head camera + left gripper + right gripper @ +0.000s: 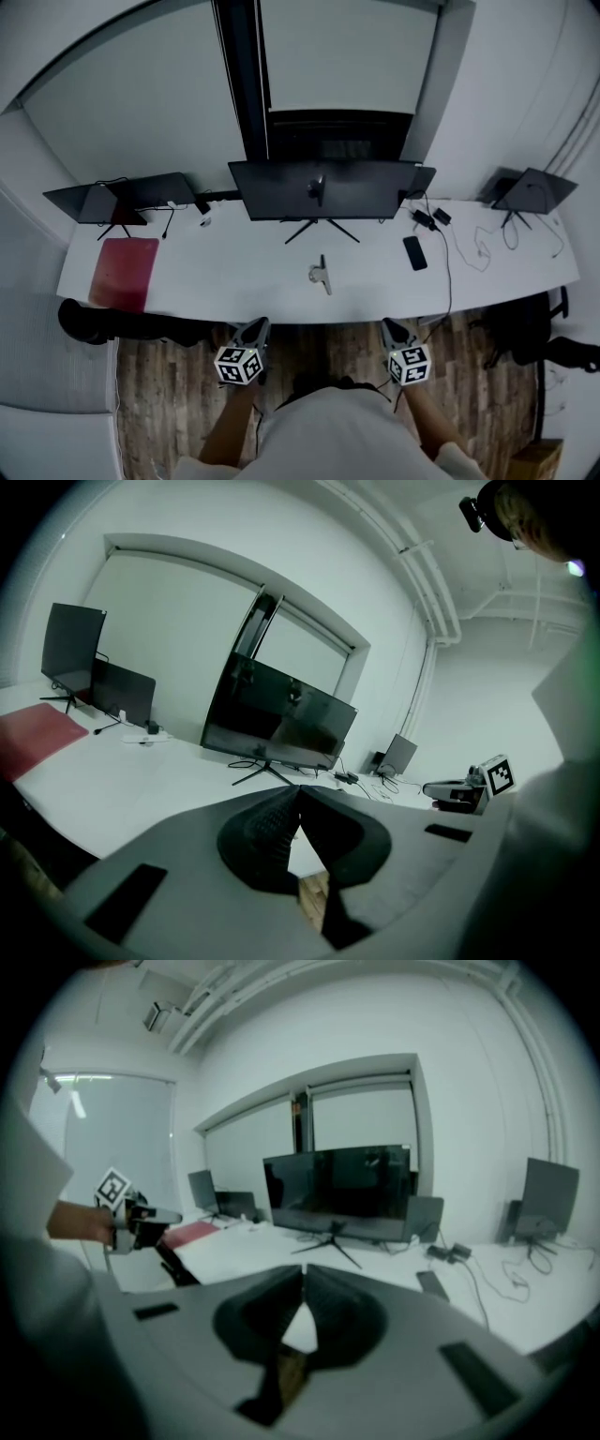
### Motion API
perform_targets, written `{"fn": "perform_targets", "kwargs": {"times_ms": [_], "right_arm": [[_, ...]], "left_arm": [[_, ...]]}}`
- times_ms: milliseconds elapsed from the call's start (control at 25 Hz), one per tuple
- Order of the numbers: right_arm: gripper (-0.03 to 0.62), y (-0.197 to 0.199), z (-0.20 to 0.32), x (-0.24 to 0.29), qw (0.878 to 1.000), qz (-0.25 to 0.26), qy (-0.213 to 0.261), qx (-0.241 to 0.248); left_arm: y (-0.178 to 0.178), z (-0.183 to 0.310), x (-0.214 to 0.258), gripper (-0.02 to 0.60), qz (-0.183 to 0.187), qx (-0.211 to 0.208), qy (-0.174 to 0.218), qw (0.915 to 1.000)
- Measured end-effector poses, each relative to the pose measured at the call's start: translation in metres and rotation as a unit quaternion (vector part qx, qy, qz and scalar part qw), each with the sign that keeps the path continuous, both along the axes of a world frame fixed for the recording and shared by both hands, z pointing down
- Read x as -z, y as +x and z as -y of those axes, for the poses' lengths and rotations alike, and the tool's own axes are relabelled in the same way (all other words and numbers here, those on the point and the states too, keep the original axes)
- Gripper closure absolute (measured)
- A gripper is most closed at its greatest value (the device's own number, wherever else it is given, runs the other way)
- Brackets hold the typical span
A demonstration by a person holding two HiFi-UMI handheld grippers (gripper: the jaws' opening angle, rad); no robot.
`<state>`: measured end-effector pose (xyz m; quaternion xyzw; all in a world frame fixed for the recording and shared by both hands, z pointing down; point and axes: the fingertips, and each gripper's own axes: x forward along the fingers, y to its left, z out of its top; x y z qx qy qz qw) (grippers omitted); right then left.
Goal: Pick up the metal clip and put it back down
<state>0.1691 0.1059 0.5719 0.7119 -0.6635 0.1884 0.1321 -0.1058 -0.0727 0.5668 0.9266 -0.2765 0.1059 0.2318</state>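
The clip (321, 273) lies on the white table (234, 281) at the middle of the head view, just in front of the centre monitor (323, 189), with a phone (414, 252) to its right and a red mat (125, 272) at the far left. The left tool (257, 328) and right tool (391, 328) hang low in the frame, below the table's near edge over the wood floor (169, 394), well apart from the clip. Both tools are closed tip to tip, with nothing between their jaws.

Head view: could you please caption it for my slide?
Left gripper and right gripper, shut and empty, short of the desk holding the metal clip.
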Motion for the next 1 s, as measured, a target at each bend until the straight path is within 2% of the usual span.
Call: {"fn": "perform_targets", "kwargs": {"times_ms": [320, 1000], "right_arm": [[0.559, 0.025, -0.005, 0.022, 1.0, -0.004, 0.023, 0.015], [0.559, 0.036, -0.003, 0.037, 0.999, -0.013, 0.031, 0.03]], "left_arm": [[0.006, -0.016, 0.033, 0.549, 0.004, 0.007, 0.038, 0.9992], [0.013, -0.026, 0.037, 0.549, -0.005, 0.017, 0.034, 0.9992]]}}
